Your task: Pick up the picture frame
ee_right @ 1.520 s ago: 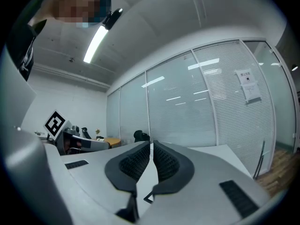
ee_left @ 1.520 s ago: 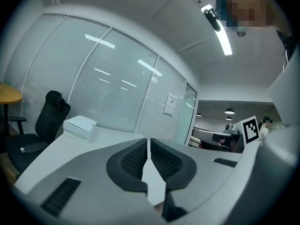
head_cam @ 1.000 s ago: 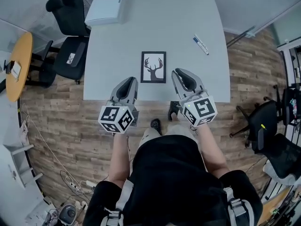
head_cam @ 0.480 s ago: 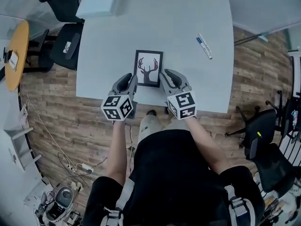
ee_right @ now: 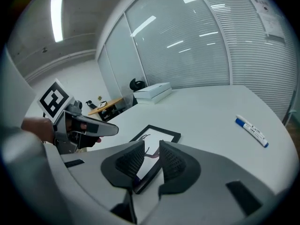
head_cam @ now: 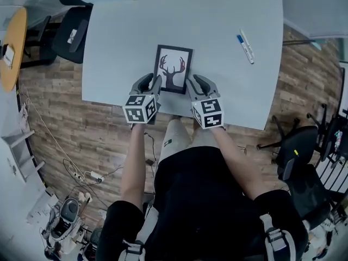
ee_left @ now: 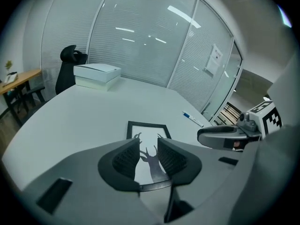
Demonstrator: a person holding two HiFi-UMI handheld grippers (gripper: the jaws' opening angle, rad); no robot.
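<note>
1. Now: the picture frame [head_cam: 173,68], black rim with a deer silhouette, lies flat on the tabletop [head_cam: 217,15], close to the near edge and about midway along it.
2. The left gripper [head_cam: 154,81] is at the frame's near-left corner. Its jaws are spreading, and its own view shows the frame's near rim in the gap with neither pad touching it.
3. The right gripper [head_cam: 191,82] is at the near-right corner. Its jaws are also widening, that corner sits between them, and nothing is pinched.
4. A marker pen [head_cam: 246,45] lies well apart toward the right edge, and a white box [ee_left: 97,74] sits at the far left corner. Neither is in the way.
5. Risk: the frame lies flat, so the lower pads may ride over the rim instead of getting under it. That would shove the frame toward the far edge.
6. Risk: if one gripper closes before the other, the frame probably pivots about the corner caught first and twists out of the second gap.
7. Risk: the rim looks thin and smooth, so a shallow bite on it could slip once the frame is lifted and drop it.
8. Risk: the near edge is close, so any backward drag could tip the frame off the tabletop.
</note>
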